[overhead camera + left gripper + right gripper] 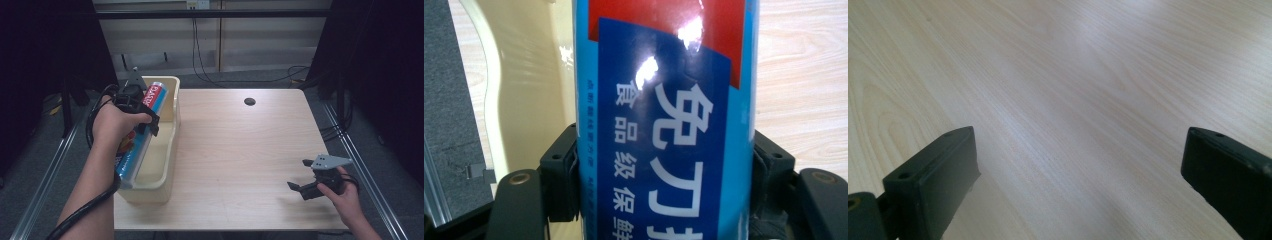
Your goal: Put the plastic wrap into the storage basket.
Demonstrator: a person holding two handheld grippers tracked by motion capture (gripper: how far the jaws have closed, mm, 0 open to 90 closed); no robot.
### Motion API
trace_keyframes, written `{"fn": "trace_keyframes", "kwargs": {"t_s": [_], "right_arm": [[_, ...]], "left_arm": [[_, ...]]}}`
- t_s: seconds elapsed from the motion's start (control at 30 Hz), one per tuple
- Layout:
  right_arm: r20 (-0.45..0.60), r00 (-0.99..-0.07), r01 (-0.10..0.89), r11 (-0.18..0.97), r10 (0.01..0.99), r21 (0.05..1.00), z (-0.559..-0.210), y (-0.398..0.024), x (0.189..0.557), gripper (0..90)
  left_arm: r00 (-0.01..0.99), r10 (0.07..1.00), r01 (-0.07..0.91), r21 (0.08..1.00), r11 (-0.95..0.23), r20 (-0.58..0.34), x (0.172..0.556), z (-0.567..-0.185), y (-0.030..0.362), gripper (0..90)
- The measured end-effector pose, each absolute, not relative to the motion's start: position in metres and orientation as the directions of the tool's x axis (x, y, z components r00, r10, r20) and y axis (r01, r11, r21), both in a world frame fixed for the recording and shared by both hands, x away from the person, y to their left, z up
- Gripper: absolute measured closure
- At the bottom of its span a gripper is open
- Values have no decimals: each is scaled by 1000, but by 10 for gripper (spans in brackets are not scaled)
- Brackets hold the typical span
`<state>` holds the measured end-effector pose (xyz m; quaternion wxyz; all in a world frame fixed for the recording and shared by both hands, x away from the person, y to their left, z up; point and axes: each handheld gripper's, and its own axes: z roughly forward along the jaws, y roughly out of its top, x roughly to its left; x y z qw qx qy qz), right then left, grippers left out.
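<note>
While right claw (300, 174) gapes, left claw (148, 121) clamps box (141, 131).

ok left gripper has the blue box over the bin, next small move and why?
Probably lower it into the bin and then open. The left gripper is shut on the blue box, which lies slanted across the bin's rim rather than down inside. The right gripper is open over the bare table.

Between the left claw's (664, 200) jaws sits a blue-and-red box (664, 125) bearing white Chinese print — large characters 免刀, beside them a smaller column 食品级保鲜. Red lettering near its far end — too blurred to read.
</note>
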<state>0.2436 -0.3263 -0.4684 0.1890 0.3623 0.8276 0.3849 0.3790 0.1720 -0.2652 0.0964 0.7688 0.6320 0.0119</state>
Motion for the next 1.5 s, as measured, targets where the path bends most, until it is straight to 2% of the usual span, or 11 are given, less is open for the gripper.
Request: {"fn": "trace_keyframes", "kwargs": {"t_s": [0.9, 1.5], "right_arm": [[-30, -665, 458, 439, 747, 773, -469, -327, 244, 15], [-34, -665, 460, 445, 746, 768, -469, -327, 244, 15]], "left_arm": [[186, 975, 978, 116, -173, -118, 373, -301, 192, 321], [198, 976, 977, 100, -188, -96, 371, -313, 202, 321]]}}
